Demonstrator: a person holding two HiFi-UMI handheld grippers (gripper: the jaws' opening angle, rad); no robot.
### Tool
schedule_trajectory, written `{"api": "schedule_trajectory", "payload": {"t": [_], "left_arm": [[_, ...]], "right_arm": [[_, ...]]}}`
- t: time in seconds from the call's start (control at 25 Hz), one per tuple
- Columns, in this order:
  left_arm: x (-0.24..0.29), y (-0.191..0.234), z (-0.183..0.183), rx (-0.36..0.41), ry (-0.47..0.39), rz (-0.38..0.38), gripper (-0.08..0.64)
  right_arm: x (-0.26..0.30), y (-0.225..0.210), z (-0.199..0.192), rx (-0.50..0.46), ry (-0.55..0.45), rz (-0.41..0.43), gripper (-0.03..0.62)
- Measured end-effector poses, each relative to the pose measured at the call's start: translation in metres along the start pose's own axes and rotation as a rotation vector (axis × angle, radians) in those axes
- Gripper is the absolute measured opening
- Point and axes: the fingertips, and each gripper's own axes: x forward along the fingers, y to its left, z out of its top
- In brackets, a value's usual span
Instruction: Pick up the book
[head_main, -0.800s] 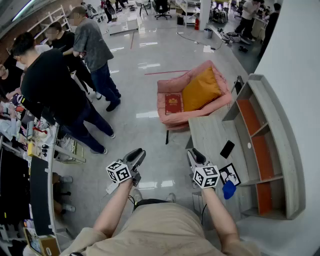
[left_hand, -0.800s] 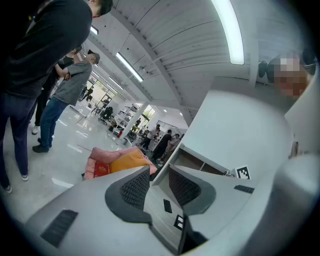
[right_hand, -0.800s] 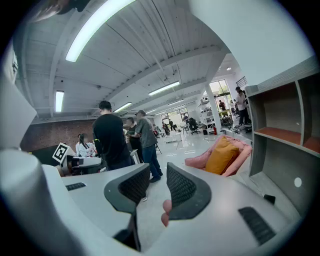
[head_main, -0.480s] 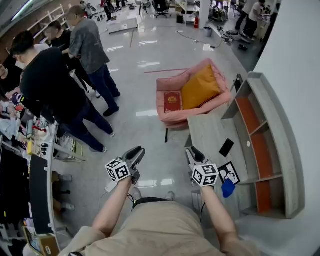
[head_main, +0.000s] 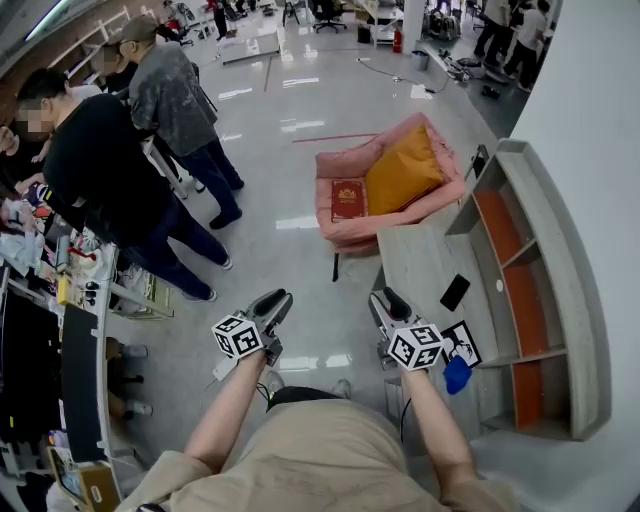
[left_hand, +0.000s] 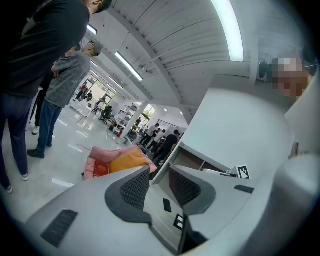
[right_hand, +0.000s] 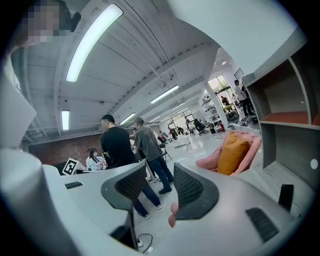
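Red rectangular book (head_main: 347, 200) is lying flat on the seat of the pink upholstered armchair (head_main: 352, 234), beside the orange cushion (head_main: 400, 175) and well apart from both claws. Left claw (head_main: 274, 304) is hovering over the floor with jaws drawn together, gripping nothing. Right claw (head_main: 385, 300) is hovering at the grey worktop (head_main: 420, 265) edge, jaws partly apart and empty.

Held out in front side by side, the left gripper (head_main: 277, 299) sat level with its jaws drawn together and empty, while the right gripper (head_main: 386, 298) dipped slightly, jaws apart and empty.
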Motion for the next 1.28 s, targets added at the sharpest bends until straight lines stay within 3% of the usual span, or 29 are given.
{"api": "schedule_trajectory", "payload": {"t": [0.44, 0.76, 1.28], "left_arm": [[-0.013, 0.008, -0.009, -0.028, 0.000, 0.051, 0.110], [-0.012, 0.036, -0.009, -0.067, 0.007, 0.086, 0.110], [0.059, 0.089, 0.035, -0.083, 0.023, 0.017, 0.110]], "right_arm": [[0.001, -0.017, -0.003, 0.027, -0.003, -0.008, 0.163], [0.023, -0.035, -0.001, 0.060, 0.001, -0.025, 0.163], [0.084, -0.062, 0.025, 0.059, 0.008, -0.080, 0.163]]}}
